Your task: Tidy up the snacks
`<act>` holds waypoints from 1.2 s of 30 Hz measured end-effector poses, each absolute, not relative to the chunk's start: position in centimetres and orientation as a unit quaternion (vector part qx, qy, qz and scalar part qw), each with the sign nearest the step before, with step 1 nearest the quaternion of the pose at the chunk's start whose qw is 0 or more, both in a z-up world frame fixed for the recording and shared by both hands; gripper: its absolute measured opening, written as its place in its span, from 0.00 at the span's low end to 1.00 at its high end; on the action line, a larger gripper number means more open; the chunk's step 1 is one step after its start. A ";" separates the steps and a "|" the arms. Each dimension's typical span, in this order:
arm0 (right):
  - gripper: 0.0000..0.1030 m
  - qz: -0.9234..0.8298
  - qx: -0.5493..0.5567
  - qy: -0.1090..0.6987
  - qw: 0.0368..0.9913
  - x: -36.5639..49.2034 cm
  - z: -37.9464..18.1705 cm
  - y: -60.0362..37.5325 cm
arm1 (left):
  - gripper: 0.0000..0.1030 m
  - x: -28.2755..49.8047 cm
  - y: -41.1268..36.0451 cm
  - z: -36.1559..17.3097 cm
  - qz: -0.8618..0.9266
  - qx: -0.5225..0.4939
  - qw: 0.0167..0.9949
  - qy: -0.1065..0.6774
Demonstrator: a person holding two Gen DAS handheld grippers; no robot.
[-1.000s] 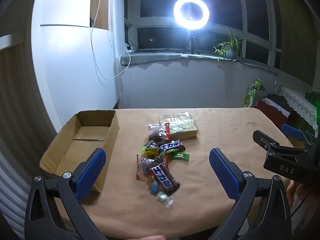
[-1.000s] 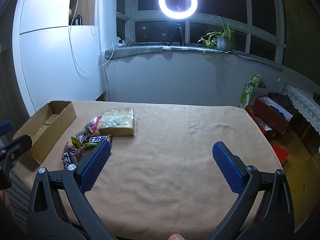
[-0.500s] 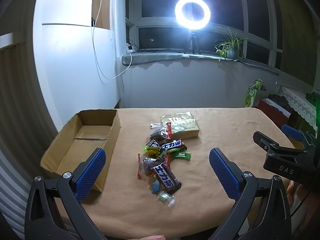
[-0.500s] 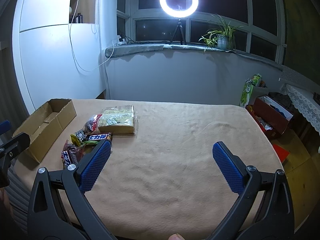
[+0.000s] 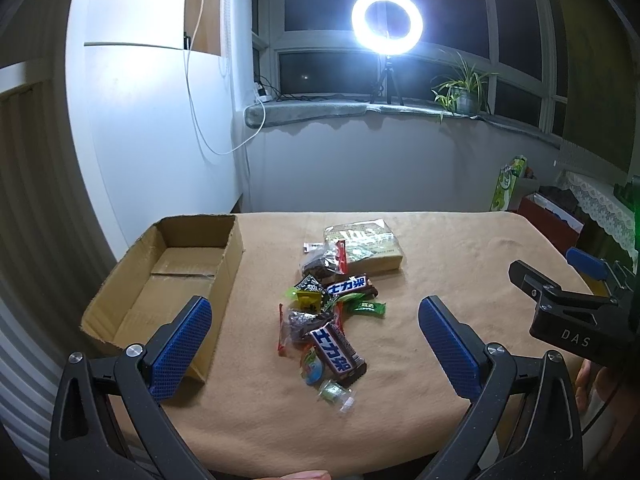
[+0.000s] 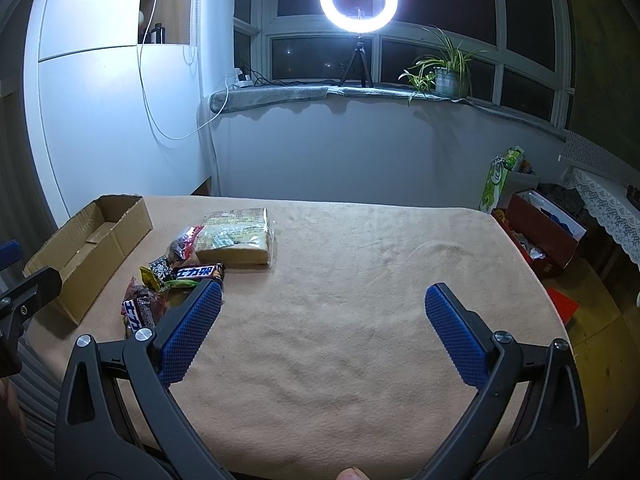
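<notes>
The left tongs (image 5: 314, 346) are spread wide and grip nothing, held above the near edge of the worktop (image 5: 460, 248) with the heap of snacks (image 5: 332, 312) framed between the two blue pads. That aim reads as a set-up for a first pick, most likely the nearest chocolate bar (image 5: 338, 350), which lies on top of the heap at its near end and offers long flat sides to pinch. The right tongs (image 6: 322, 330) are likewise spread and hold nothing; they face bare cloth over the near right part of the worktop, well apart from the heap, probably parked there so as not to crowd the left side.

The snacks lie loose in the middle-left of the worktop, small wrapped sweets and a second bar (image 5: 350, 285) overlapping one another, with a larger flat packet (image 5: 364, 244) at the far end of the heap. Just beside them, along the left edge, stands an open cardboard box (image 5: 120, 304) with its bare floor showing, seemingly the place meant for them. Its nearness to the heap keeps each carry short. Nothing appears to be in the box yet, so the sorting looks not yet begun.
</notes>
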State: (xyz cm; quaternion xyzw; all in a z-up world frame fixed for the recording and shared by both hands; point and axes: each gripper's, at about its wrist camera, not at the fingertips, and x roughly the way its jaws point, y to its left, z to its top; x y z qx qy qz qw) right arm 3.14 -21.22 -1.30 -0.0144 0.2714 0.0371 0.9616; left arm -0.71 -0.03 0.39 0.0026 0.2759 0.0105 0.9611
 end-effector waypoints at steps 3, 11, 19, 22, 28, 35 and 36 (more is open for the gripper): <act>1.00 0.037 -0.014 0.273 0.961 3.2 -1.4 -21.1 | 1.00 -0.7 -0.1 0.3 0.011 0.003 0.961 0.278; 1.00 0.037 -0.013 0.273 0.961 3.2 -1.6 -21.0 | 1.00 -0.7 -0.3 0.2 0.011 0.006 0.960 0.281; 1.00 0.038 -0.014 0.274 0.961 3.2 -1.7 -20.9 | 1.00 -0.6 -0.3 0.2 0.013 0.003 0.958 0.285; 1.00 0.037 -0.013 0.273 0.961 3.2 -1.6 -21.0 | 1.00 -0.6 -0.3 0.2 0.014 0.002 0.958 0.287; 1.00 0.038 -0.013 0.275 0.961 3.2 -1.6 -21.1 | 1.00 -0.7 -0.4 0.1 0.015 0.002 0.958 0.287; 1.00 0.038 -0.013 0.274 0.961 3.2 -1.5 -21.1 | 1.00 -0.7 -0.4 0.1 0.015 0.002 0.958 0.287; 1.00 0.038 -0.013 0.275 0.961 3.2 -1.5 -21.1 | 1.00 -0.7 -0.4 0.1 0.015 0.002 0.958 0.287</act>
